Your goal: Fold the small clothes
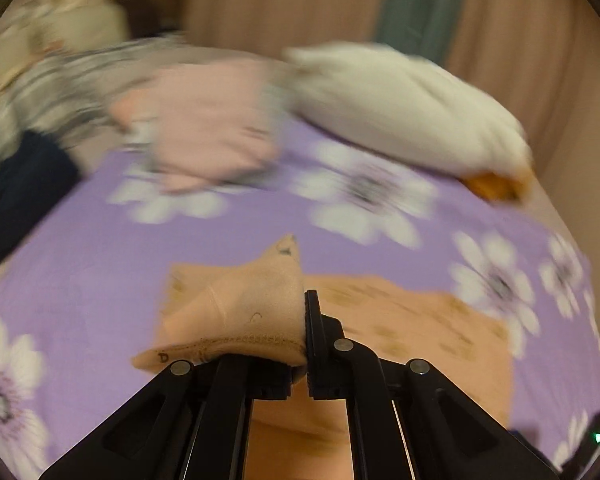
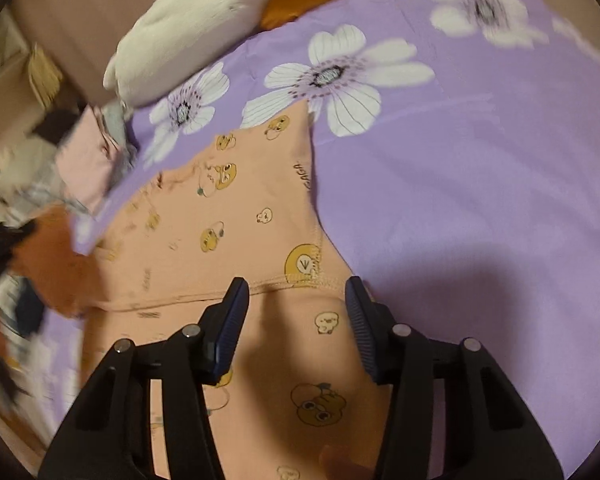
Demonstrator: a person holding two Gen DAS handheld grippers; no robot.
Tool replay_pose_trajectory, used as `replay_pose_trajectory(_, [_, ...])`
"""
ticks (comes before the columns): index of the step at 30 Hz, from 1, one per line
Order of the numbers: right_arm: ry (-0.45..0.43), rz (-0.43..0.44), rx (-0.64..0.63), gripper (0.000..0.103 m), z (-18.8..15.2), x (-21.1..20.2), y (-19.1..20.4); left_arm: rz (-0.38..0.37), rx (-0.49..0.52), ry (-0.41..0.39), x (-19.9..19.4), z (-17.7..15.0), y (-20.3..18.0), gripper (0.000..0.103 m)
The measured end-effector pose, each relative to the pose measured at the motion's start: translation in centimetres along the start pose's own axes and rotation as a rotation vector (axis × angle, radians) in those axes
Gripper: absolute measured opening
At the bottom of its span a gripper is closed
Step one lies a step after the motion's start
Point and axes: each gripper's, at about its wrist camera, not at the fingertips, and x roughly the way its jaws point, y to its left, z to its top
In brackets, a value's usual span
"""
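L claw [image 1: 306, 340]: clenched on peach garment [image 1: 240, 312] hem, lifted.
R claw [image 2: 296, 320]: released, over garment's printed side, visible in R view only.

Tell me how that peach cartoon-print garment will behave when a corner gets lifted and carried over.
Likely floppy: the peach garment bunches and droops where the left tool pinches it. Probably light, since a small pinch raises the corner. It may slide on the smooth purple sheet, so the rest could drag along.

A home bedroom is shown; a bed is covered by a purple flowered sheet [image 2: 480, 200]; a white plush toy [image 1: 400, 108] and heaped clothes [image 1: 204, 124] are seen on it.
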Motion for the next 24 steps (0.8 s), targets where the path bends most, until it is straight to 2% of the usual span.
replay_pose_trajectory(2, [0.01, 0.034, 0.049, 0.044, 0.0, -0.2, -0.8, -0.054, 0.025, 0.062, 1.8, -1.0, -3.7, 0.004])
replay_pose_trajectory(4, [0.032, 0.045, 0.038, 0.042, 0.0, -0.3, -0.8, -0.094, 0.045, 0.132, 4.3, -3.0, -7.4, 0.004])
replay_pose_trajectory(6, [0.031, 0.04, 0.022, 0.042, 0.0, -0.5, -0.7, -0.091, 0.083, 0.205, 6.7, -5.2, -9.9, 0.004])
replay_pose_trajectory(9, [0.039, 0.053, 0.031, 0.044, 0.0, -0.3, -0.9, -0.056, 0.07, 0.331, 9.6, -7.3, -10.6, 0.006])
replay_pose_trajectory(10, [0.043, 0.053, 0.024, 0.044, 0.0, -0.2, -0.7, -0.063, 0.055, 0.346, 9.6, -7.5, -10.3, 0.006])
replay_pose_trajectory(12, [0.048, 0.047, 0.006, 0.045, 0.2, -0.3, -0.9, -0.116, 0.007, 0.34, 8.8, -6.9, -9.1, 0.016])
replay_pose_trajectory(14, [0.048, 0.04, -0.021, 0.048, 0.1, -0.2, -0.5, -0.17, -0.044, 0.395, 7.6, -5.8, -7.7, 0.057])
replay_pose_trajectory(15, [0.048, 0.04, -0.029, 0.05, 0.1, -0.1, -0.4, -0.197, -0.058, 0.401, 6.6, -5.3, -6.9, 0.063])
replay_pose_trajectory(18, [0.042, 0.036, -0.047, 0.053, 0.0, 0.0, -0.2, -0.272, -0.066, 0.344, 2.6, -4.5, -4.9, 0.065])
replay_pose_trajectory(20, [0.039, 0.028, -0.054, 0.054, -0.1, 0.1, 0.0, -0.28, -0.092, 0.298, -0.2, -4.0, -2.2, 0.075])
replay_pose_trajectory(22, [0.033, 0.02, -0.065, 0.056, -0.3, 0.0, 0.1, -0.21, -0.145, 0.212, -2.5, -3.9, 1.4, 0.077])
replay_pose_trajectory(24, [0.026, 0.009, -0.081, 0.058, -0.5, 0.1, 0.3, -0.108, -0.19, 0.104, -4.2, -4.1, 5.1, 0.077])
